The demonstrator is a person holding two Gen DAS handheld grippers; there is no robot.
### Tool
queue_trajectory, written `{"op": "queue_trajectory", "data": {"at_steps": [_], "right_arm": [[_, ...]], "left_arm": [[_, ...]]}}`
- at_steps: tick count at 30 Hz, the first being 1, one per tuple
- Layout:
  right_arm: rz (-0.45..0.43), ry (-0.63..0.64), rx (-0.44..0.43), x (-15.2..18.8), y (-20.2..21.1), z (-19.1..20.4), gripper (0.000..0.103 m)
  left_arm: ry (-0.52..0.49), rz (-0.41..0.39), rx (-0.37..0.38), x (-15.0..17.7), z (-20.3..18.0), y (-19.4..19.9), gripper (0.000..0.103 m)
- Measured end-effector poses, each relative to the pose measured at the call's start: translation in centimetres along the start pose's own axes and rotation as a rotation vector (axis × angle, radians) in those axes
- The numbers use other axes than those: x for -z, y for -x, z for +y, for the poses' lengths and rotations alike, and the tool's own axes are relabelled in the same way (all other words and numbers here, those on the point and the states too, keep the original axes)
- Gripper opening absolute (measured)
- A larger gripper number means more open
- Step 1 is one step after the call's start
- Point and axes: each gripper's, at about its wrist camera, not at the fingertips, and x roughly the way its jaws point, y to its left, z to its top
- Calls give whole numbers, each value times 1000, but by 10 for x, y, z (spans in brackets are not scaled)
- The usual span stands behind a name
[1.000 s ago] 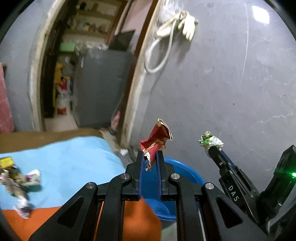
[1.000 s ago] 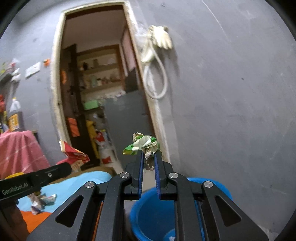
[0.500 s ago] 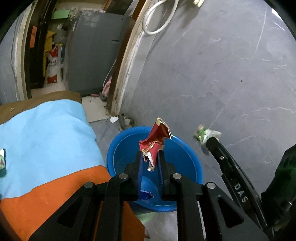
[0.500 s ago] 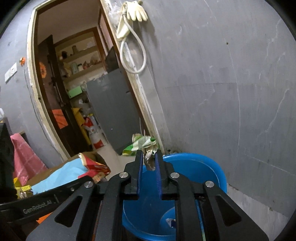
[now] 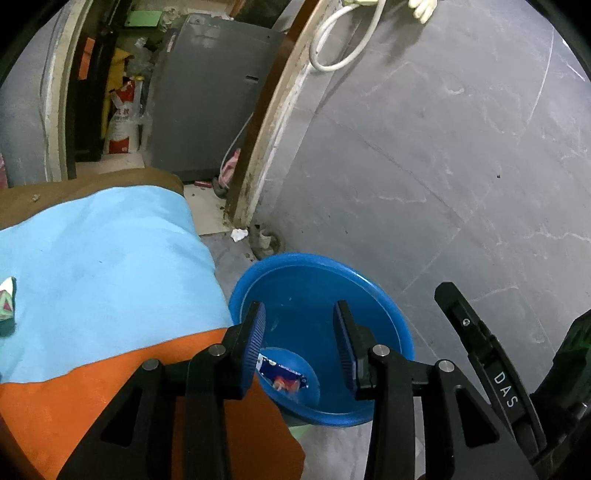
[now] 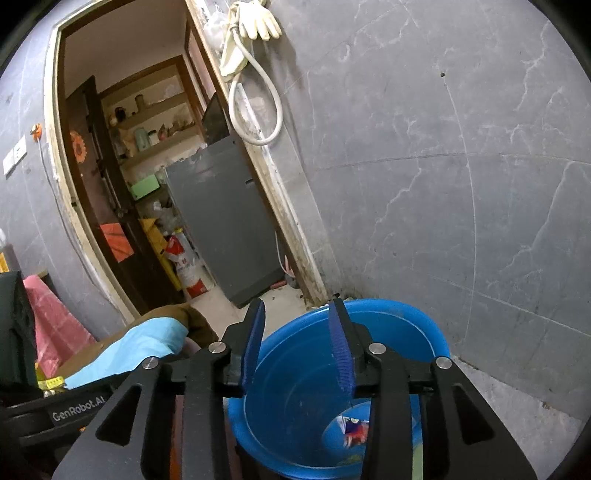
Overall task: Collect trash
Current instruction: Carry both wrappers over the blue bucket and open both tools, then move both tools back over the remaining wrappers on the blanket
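Note:
A blue plastic bucket (image 5: 384, 299) stands on the floor by the grey wall; it also shows in the right wrist view (image 6: 424, 321). My left gripper (image 5: 298, 343) is open and empty above the bucket's mouth. My right gripper (image 6: 297, 347) is open and empty above the bucket too. Wrappers (image 5: 284, 380) lie at the bucket's bottom, also seen in the right wrist view (image 6: 354, 430). The right gripper's finger (image 5: 476, 339) shows at the right of the left wrist view. A crumpled wrapper (image 5: 7, 302) lies on the blue cloth at the far left.
A surface covered with blue and orange cloth (image 5: 103, 266) lies left of the bucket. Behind it is a doorway with a grey cabinet (image 5: 210, 99) and shelves. A white hose and gloves (image 6: 255, 26) hang on the grey tiled wall. A white scrap (image 5: 239, 233) lies on the floor.
Both grippers opened over the bucket. The red wrapper left my left gripper and the green-white wrapper left my right gripper; both are gone from the fingers.

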Motion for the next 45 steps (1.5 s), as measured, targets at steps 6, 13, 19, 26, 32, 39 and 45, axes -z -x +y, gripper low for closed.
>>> {"op": "queue_trajectory", "data": {"at_steps": [6,13,19,26,32,39,45], "right_arm": [[-7,7,0,0,-2,2,36],[-20,19,-11,-1,-1,7,37],[-52,54,-52,-1,3,21,49],[-112,77,-107,1,11,41,72],[-176,110,-162,4,22,61,87],[-259,145,-222,8,36,84,103],[-311,195,-289,16,47,106,103]], "left_arm": [[-2,-28,-17,-2,7,12,34],[-31,-83,-83,2,12,36,34],[-43,-183,-159,6,23,72,46],[-16,-284,-235,9,41,114,64],[2,-371,-313,17,55,148,95],[-8,-477,-421,33,72,180,101],[7,-579,-487,51,92,211,101]]}}
